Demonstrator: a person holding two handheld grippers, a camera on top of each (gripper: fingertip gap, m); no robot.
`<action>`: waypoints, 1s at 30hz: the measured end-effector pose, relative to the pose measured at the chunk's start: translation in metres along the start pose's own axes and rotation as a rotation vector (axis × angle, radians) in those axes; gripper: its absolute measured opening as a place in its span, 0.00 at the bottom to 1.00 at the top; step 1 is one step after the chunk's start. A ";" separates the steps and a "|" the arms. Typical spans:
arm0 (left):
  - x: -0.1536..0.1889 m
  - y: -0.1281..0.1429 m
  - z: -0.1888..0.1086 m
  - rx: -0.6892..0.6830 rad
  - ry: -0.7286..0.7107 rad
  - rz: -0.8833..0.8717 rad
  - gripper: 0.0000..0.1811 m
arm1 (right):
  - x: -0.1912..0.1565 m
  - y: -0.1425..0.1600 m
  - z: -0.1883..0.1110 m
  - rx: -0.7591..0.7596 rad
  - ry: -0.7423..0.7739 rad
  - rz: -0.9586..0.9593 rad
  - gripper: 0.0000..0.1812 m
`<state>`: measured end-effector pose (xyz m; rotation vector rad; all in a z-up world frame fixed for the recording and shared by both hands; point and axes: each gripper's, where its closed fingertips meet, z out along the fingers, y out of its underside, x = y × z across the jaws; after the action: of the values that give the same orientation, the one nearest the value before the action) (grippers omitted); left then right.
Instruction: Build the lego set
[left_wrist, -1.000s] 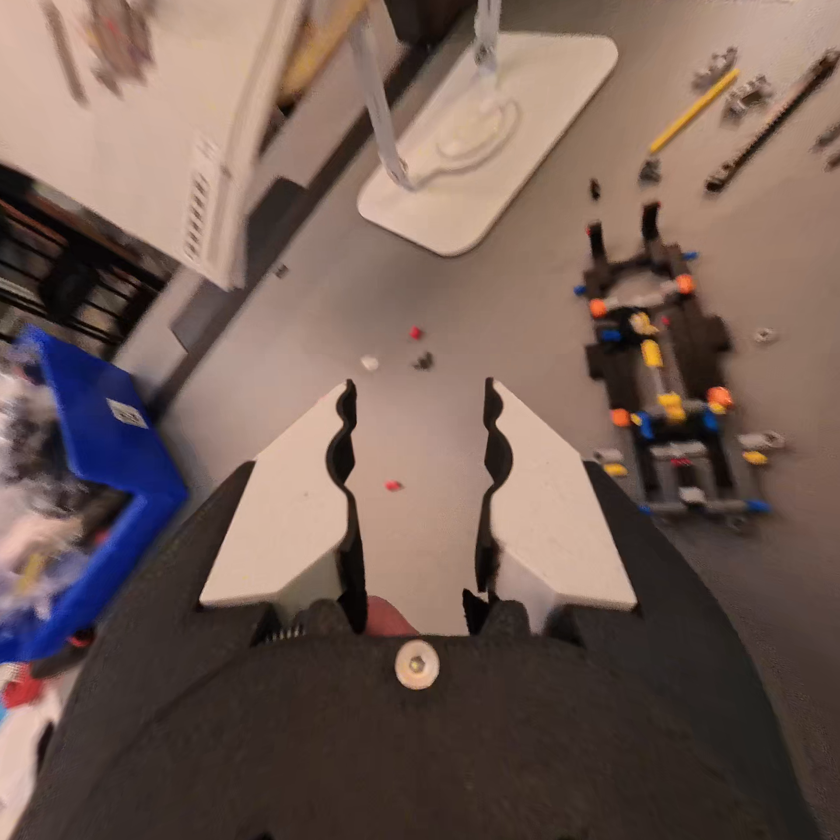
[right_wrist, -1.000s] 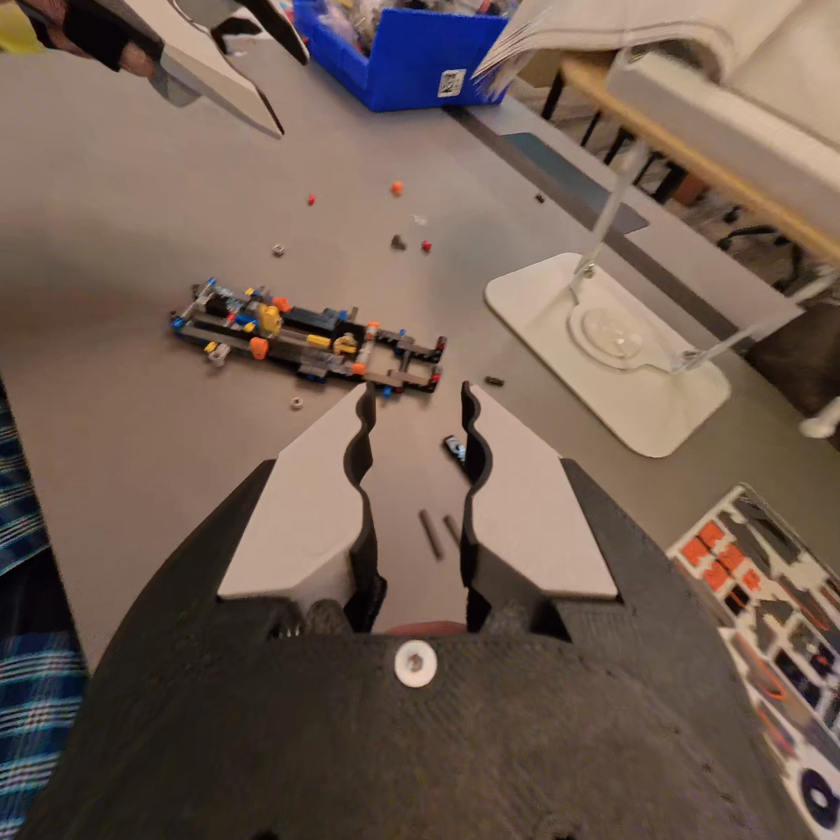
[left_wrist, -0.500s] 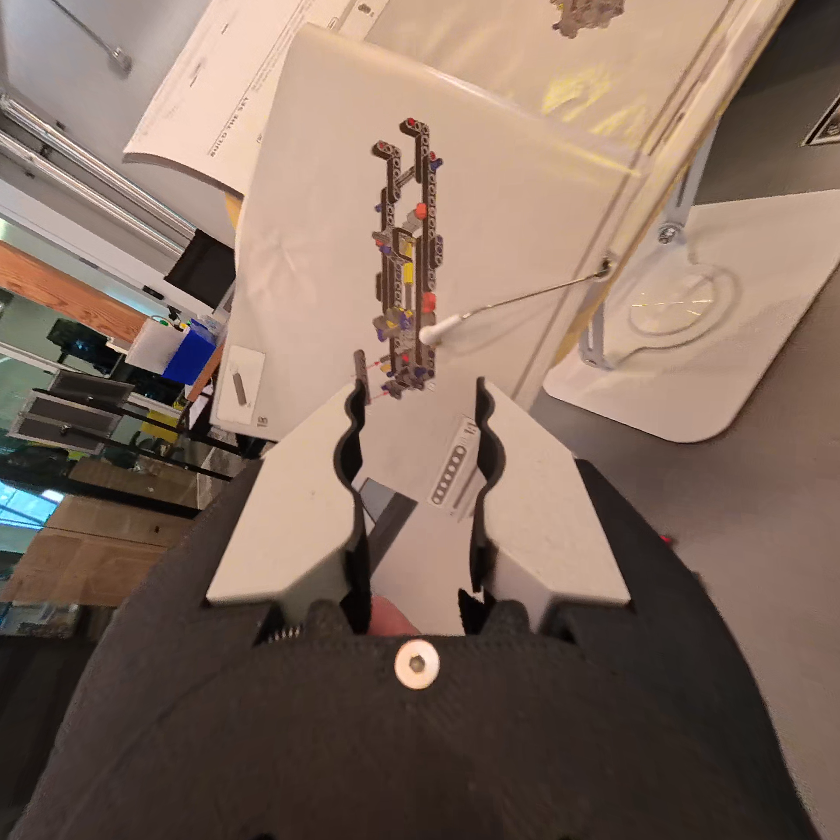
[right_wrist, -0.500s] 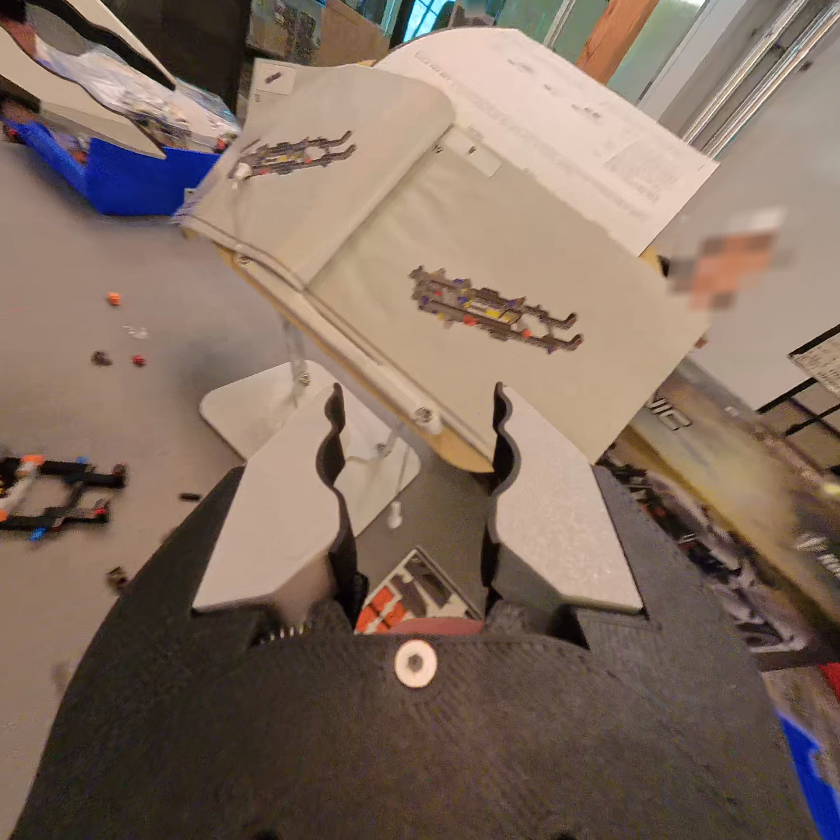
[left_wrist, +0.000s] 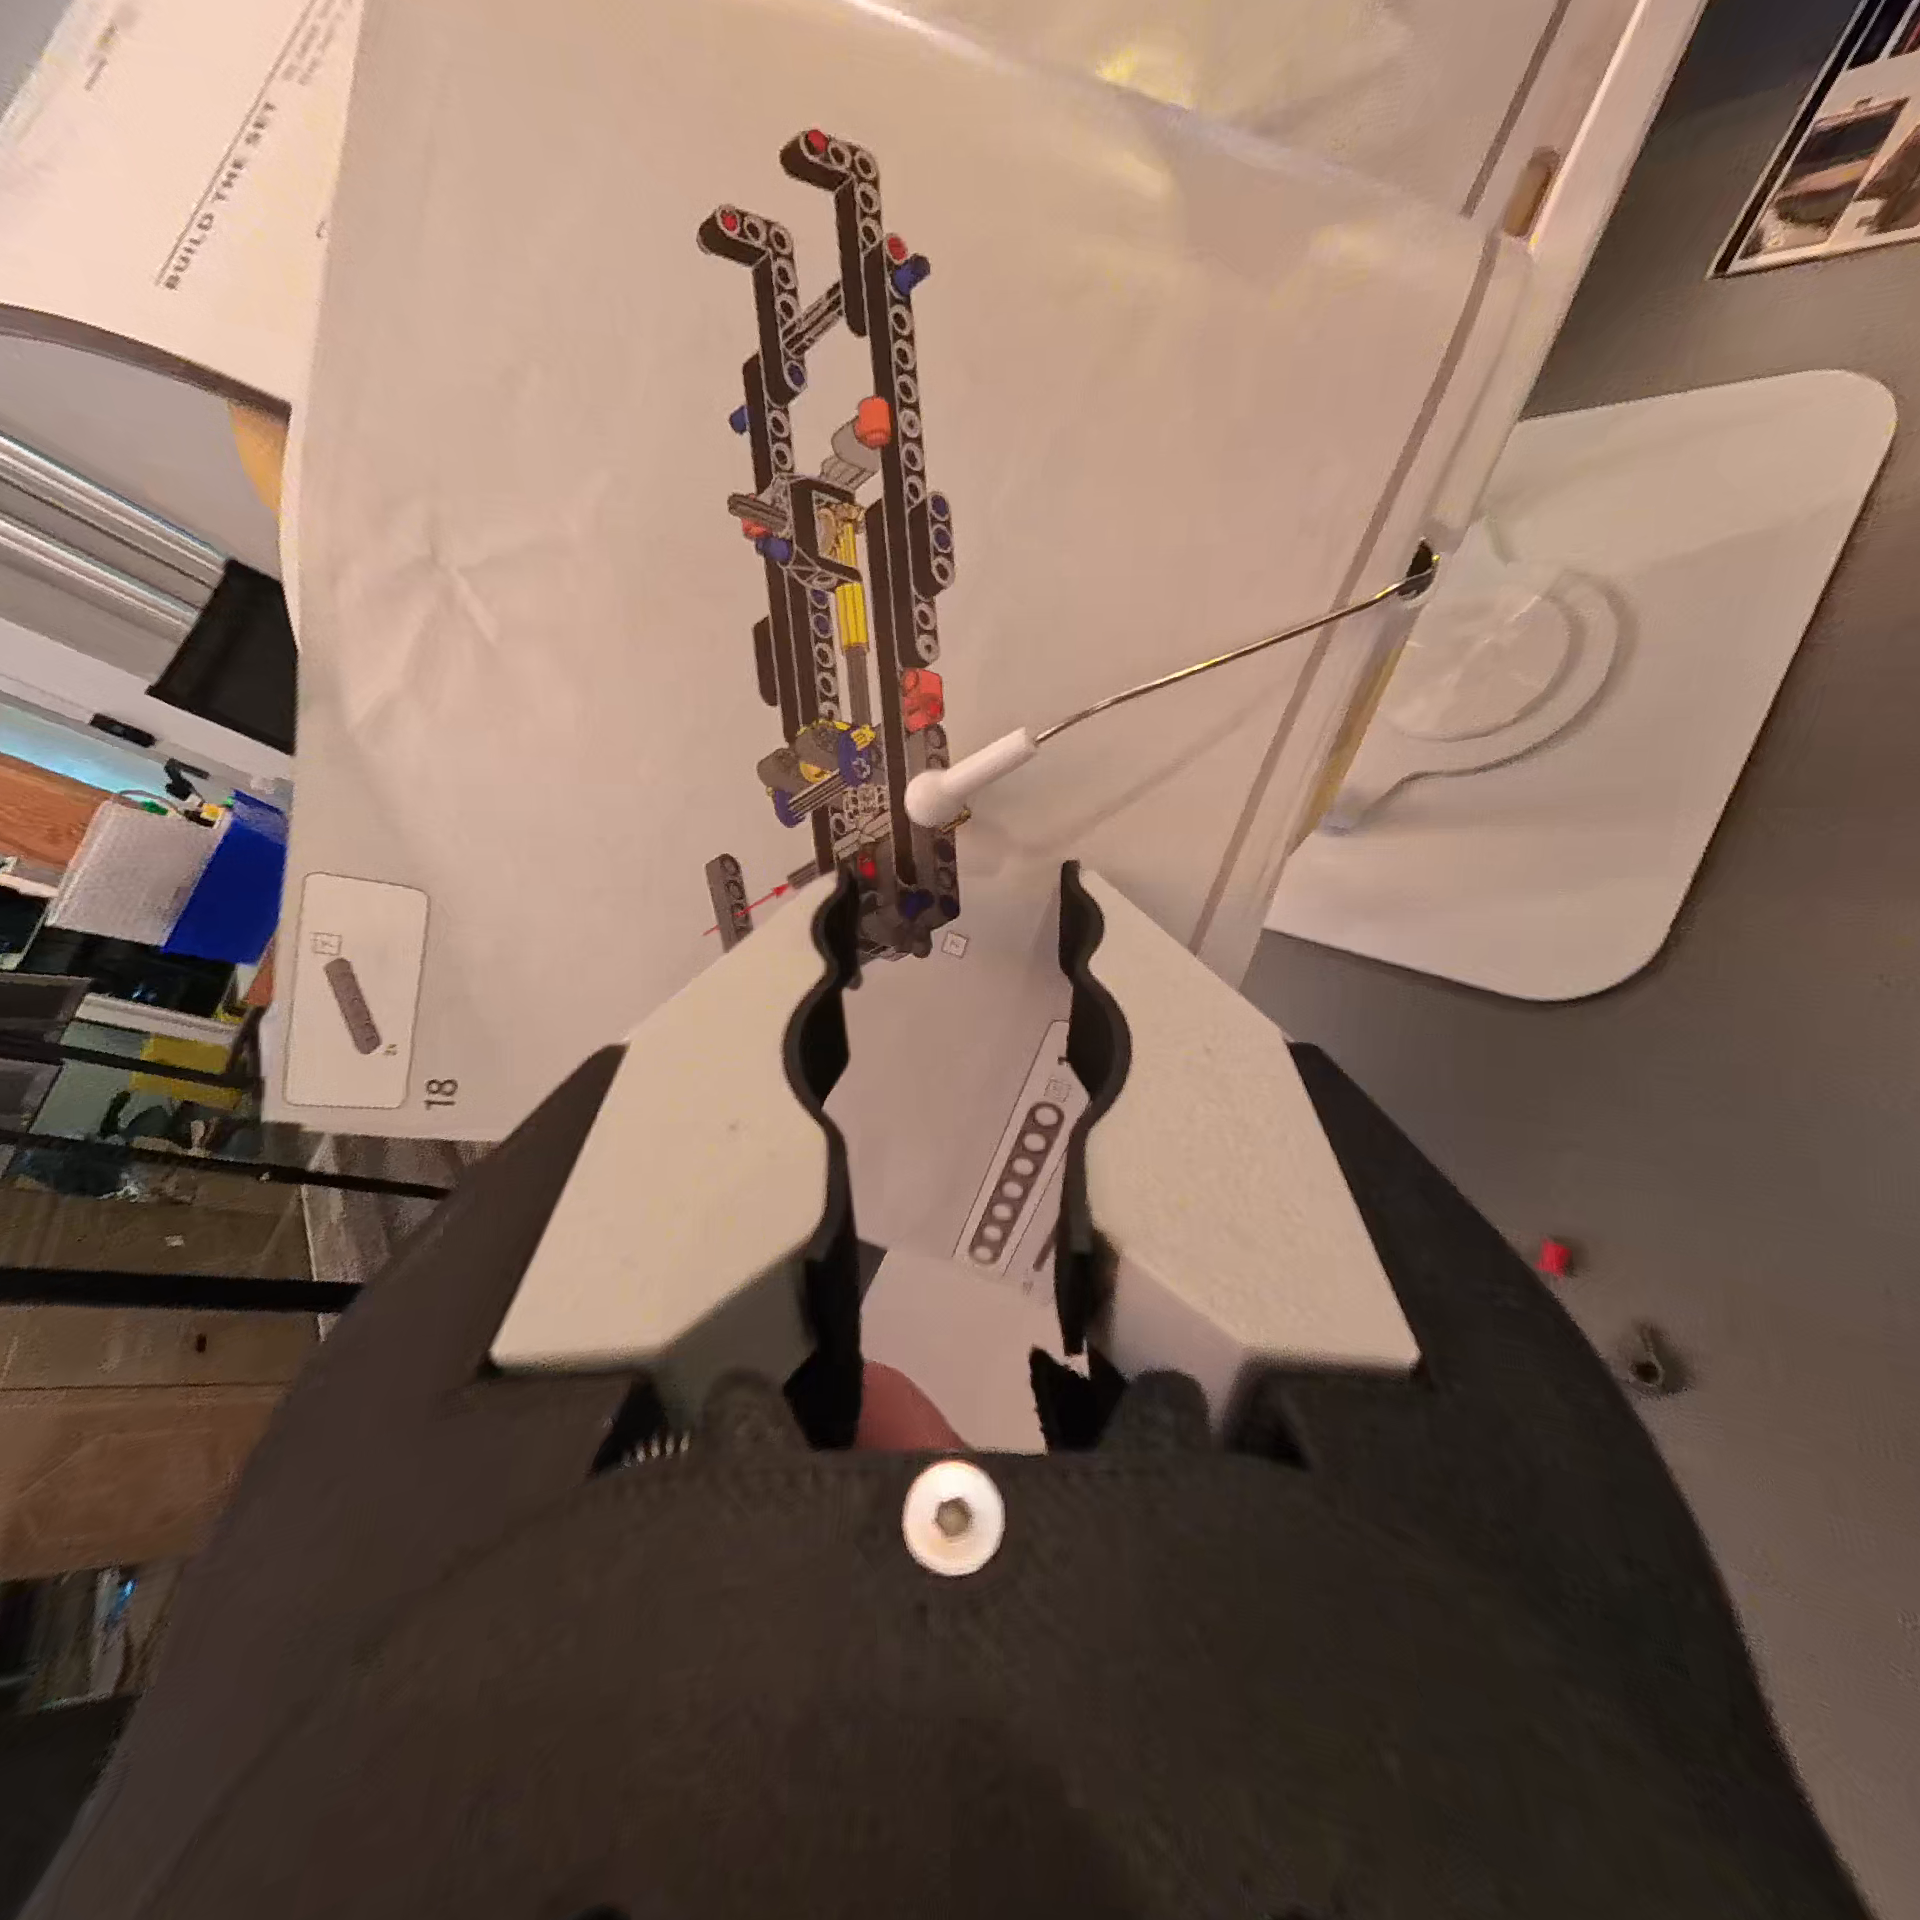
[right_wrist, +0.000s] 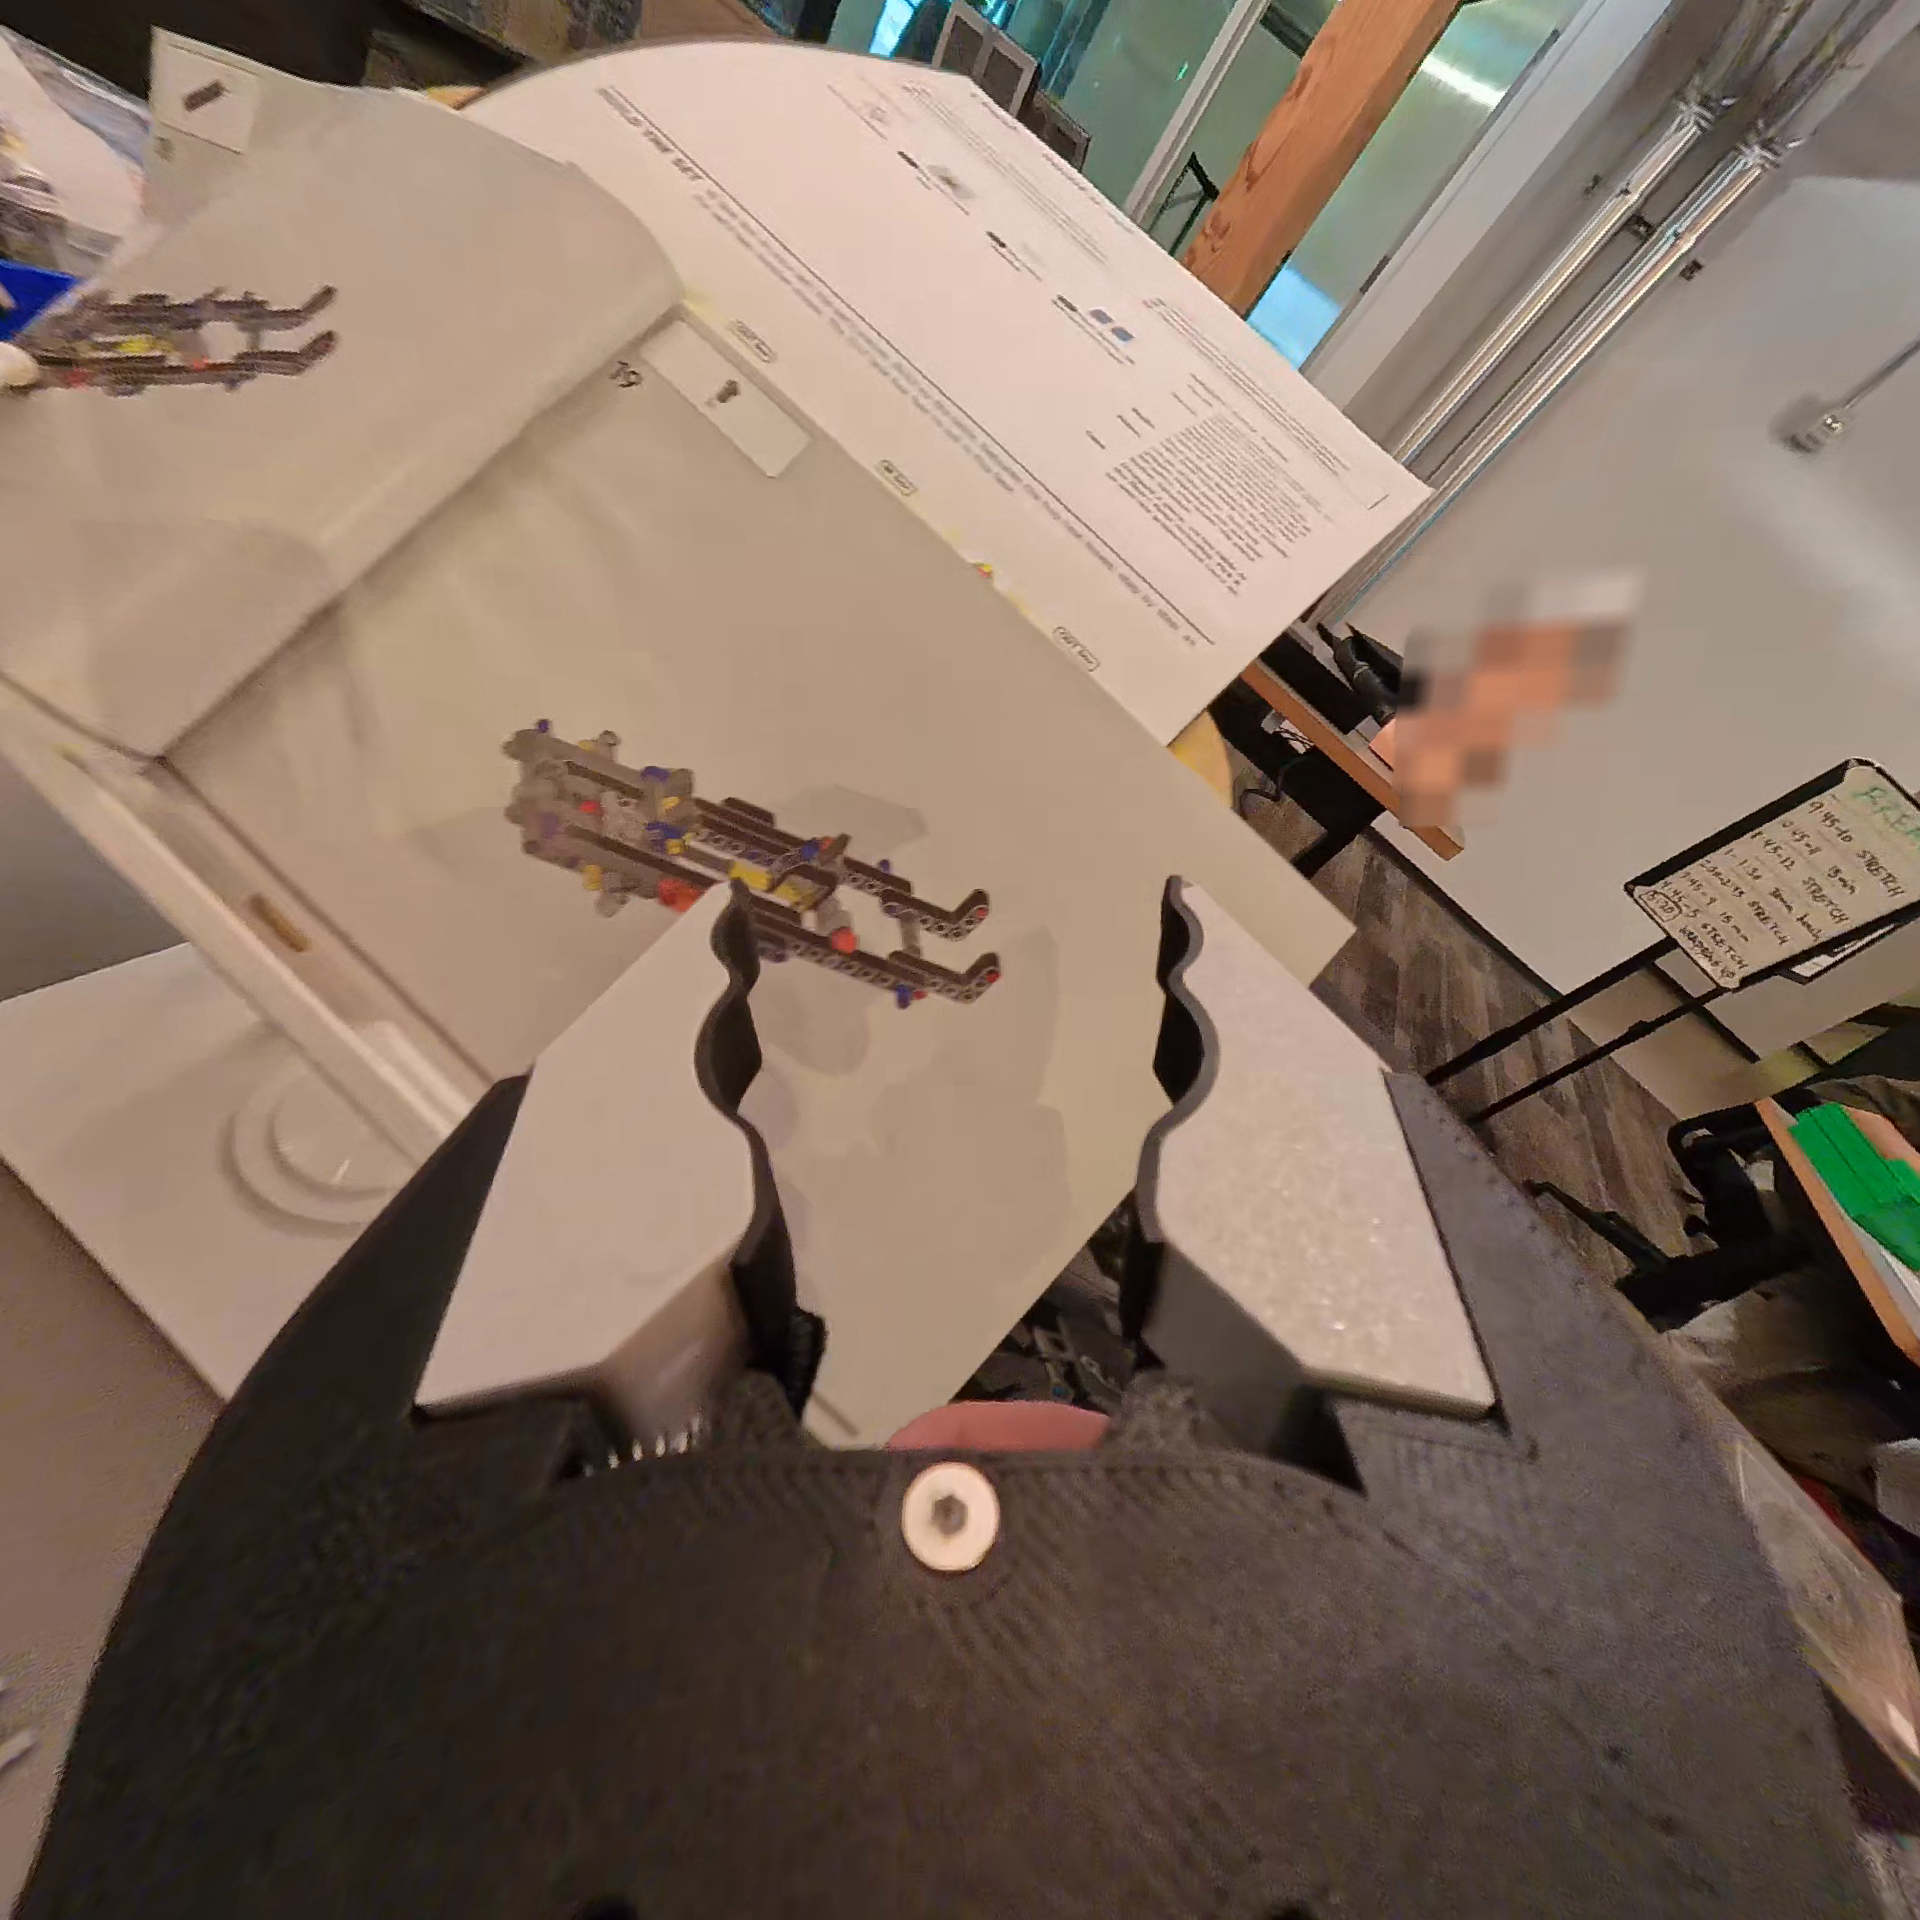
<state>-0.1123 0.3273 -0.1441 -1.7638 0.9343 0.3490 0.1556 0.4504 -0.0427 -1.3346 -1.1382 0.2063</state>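
Grippers, left and right, both gape empty, raised toward the manual propped on its stand.

A grey worktop under warm light. Behind it stand a wooden post, glass partitions, a white wall and a whiteboard over patterned carpet.

Both tongs have pale grey wedge fingers, wavy black inner pads, textured black bodies, one white hex screw.
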 end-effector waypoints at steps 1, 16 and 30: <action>0.000 -0.001 0.001 0.011 0.004 -0.009 0.20 | 0.005 0.001 0.004 -0.002 0.003 -0.002 0.42; 0.009 -0.004 -0.002 0.034 -0.019 0.012 0.08 | 0.039 0.027 0.052 -0.080 -0.049 -0.065 0.37; 0.013 -0.007 0.004 0.040 0.078 0.024 0.19 | 0.032 0.038 0.057 -0.094 -0.128 -0.046 0.24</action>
<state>-0.0980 0.3266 -0.1489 -1.7408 1.0124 0.2765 0.1467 0.5209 -0.0674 -1.3916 -1.2991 0.2093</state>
